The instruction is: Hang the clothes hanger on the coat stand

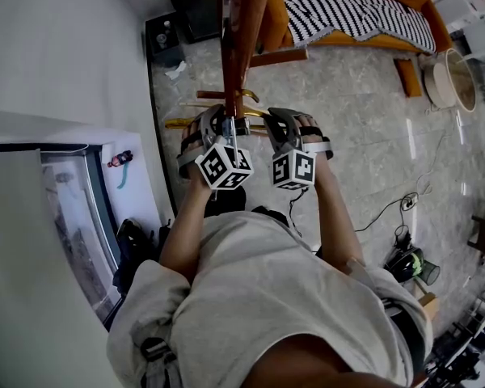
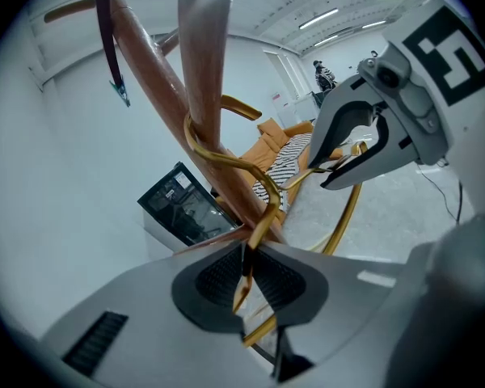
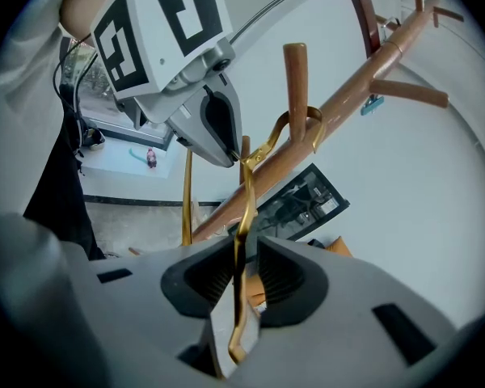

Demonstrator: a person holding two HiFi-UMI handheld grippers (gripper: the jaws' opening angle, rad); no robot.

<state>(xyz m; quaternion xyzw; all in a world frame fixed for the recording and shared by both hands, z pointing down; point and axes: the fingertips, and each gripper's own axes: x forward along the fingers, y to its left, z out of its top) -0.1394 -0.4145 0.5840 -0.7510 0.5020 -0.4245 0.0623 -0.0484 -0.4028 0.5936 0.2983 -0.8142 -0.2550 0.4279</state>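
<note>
A gold wire hanger [image 1: 178, 123] has its hook [image 2: 200, 145] looped round an upright peg [image 2: 204, 71] of the brown wooden coat stand [image 1: 241, 31]. My left gripper [image 1: 218, 121] is shut on the hanger's wire just below the hook [image 2: 246, 277]. Close to its right, my right gripper [image 1: 287, 124] has the wire [image 3: 246, 192] running between its pads. There is a small gap beside the wire there, so these jaws stand open [image 3: 244, 277]. In the right gripper view the hook circles the peg [image 3: 296, 79] where it meets the slanted pole.
An orange sofa with a black-and-white striped blanket [image 1: 356, 10] stands beyond the stand. A black box [image 1: 166, 43] sits by the white wall. A round basket [image 1: 449, 79] is at the right, cables [image 1: 404, 204] lie on the marble floor, and a glass-fronted cabinet [image 1: 73, 217] is at the left.
</note>
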